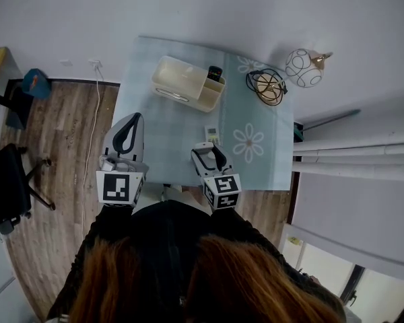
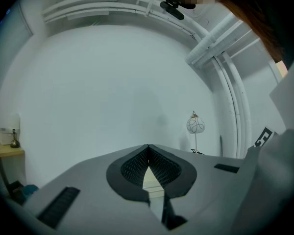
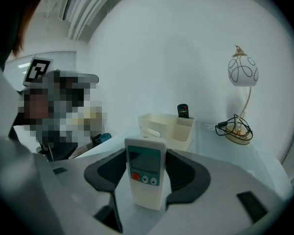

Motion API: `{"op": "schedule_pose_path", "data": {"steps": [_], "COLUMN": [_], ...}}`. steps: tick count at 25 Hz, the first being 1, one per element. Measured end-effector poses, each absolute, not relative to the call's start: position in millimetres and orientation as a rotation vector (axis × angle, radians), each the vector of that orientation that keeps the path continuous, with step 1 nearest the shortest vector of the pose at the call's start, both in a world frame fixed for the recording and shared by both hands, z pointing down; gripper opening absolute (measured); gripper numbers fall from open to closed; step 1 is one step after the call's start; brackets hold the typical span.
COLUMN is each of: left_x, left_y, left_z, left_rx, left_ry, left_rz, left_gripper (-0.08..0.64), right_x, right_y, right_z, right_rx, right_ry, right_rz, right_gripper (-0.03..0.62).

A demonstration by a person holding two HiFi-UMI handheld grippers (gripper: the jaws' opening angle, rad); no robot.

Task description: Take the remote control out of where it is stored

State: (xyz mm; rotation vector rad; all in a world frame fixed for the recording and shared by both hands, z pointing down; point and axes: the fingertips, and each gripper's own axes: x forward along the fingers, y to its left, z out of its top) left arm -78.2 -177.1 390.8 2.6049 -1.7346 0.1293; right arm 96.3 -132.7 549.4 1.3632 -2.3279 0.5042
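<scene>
Holds the remote [image 3: 145, 173] by its long sides in the right tool [image 3: 146, 155], with the left tool [image 2: 148, 148] closed empty; seems light, rigid, slick plastic, best pinched mid-body.

The head camera is looking steeply down from above the person [image 1: 188, 274] onto the whole surface [image 1: 175, 123] and the floor [image 1: 60, 133] beside it. The camera on the left gripper [image 1: 136, 117] is facing level toward a white wall [image 2: 112, 82], the lamp [image 2: 195, 126] far off at right. The one on the right gripper [image 1: 209, 147] is tilting down across the surface, the remote [image 3: 145, 173] close before its lens. All three are sharing the lamp; head and right gripper views are also sharing the box [image 3: 162, 125].
</scene>
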Motion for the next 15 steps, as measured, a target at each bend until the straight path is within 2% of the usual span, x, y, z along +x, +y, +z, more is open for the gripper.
{"op": "schedule_pose_path", "data": {"steps": [15], "left_x": [-92], "left_y": [-170], "left_z": [391], "left_rx": [2.563], "left_ry": [-1.8], "left_rz": [0.141], "left_gripper": [0.005], "right_x": [74], "right_y": [-203], "right_z": [589], "right_rx": [1.322], "right_ry": [-2.294], "right_rz": [0.53], "right_gripper": [0.25]}}
